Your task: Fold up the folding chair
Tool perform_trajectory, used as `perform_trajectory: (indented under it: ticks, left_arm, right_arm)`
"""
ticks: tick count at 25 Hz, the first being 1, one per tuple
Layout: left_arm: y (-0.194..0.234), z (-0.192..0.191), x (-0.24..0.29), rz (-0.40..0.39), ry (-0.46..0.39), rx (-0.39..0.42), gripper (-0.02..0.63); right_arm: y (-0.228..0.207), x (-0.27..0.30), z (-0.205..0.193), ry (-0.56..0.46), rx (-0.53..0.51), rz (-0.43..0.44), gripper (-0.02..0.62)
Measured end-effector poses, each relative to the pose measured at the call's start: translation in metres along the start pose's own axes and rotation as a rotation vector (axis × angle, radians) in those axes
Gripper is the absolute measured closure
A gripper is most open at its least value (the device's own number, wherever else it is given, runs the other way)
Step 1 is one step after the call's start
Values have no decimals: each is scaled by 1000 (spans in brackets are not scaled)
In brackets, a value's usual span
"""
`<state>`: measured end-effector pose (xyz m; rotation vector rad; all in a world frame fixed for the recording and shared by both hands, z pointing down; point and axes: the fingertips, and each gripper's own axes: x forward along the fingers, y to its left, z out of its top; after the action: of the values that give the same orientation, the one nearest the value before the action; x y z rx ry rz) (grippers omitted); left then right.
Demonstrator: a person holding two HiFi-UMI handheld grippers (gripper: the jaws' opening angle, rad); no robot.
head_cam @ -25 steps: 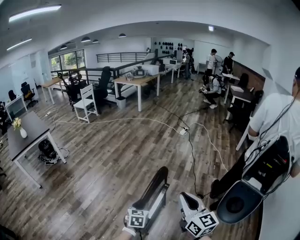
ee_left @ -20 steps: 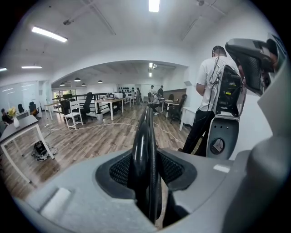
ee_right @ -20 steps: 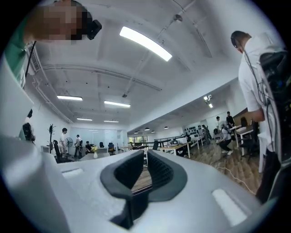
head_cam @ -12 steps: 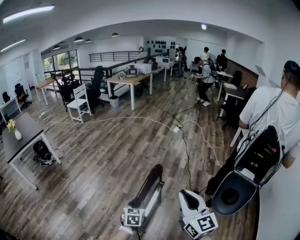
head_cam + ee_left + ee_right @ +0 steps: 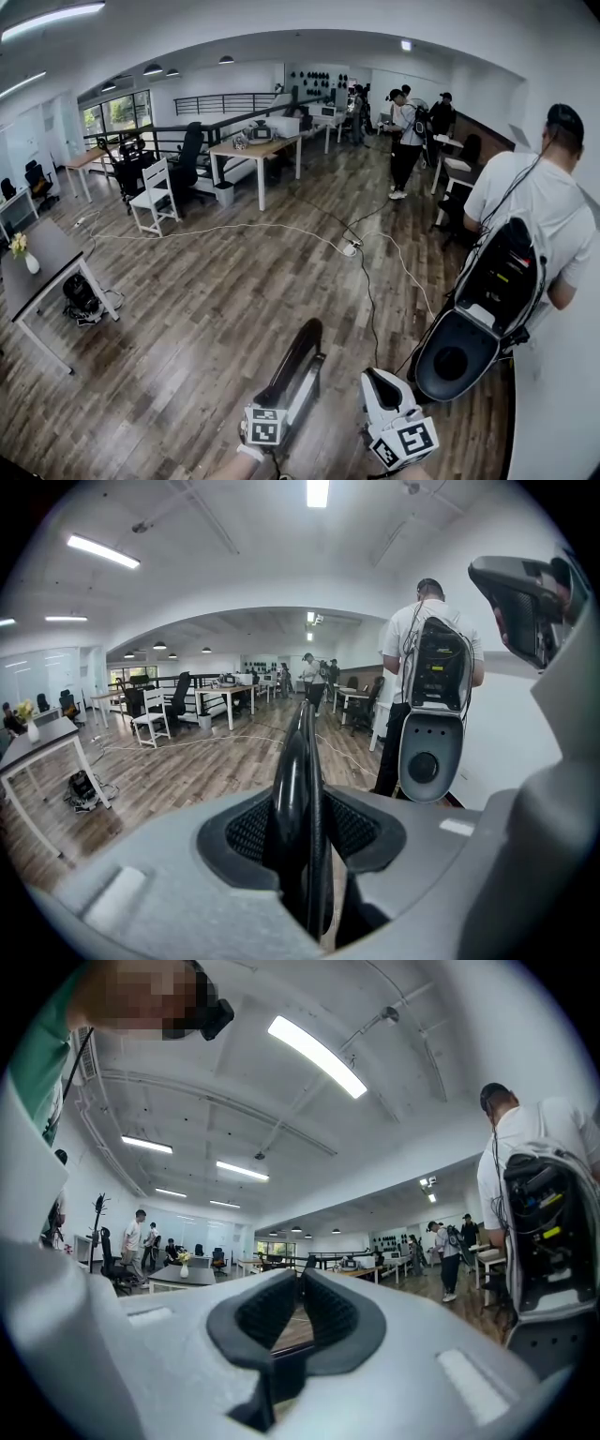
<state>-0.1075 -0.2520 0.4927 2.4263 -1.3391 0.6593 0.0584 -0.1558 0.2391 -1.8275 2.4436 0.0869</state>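
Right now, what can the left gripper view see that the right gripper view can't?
Only the left gripper view: the left gripper clamped on a thin black panel, probably the folded chair seen edge-on, plus a white chair far off.
Only the right gripper view: the right gripper, shut with nothing in it, and a green sleeve overhead.
Both: the person in a white shirt wearing a backpack, and the dark table with a flower vase.

Wooden floor (image 5: 187, 328); cables (image 5: 234, 226), maybe a power strip (image 5: 349, 249).
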Motion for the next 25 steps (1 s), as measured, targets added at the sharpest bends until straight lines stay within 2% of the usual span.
perform_trajectory:
  ticks: [25]
  left_arm:
    - [5, 0, 0, 6, -25, 5, 459]
  right_arm:
    - [-8, 6, -7, -1, 30, -14, 577]
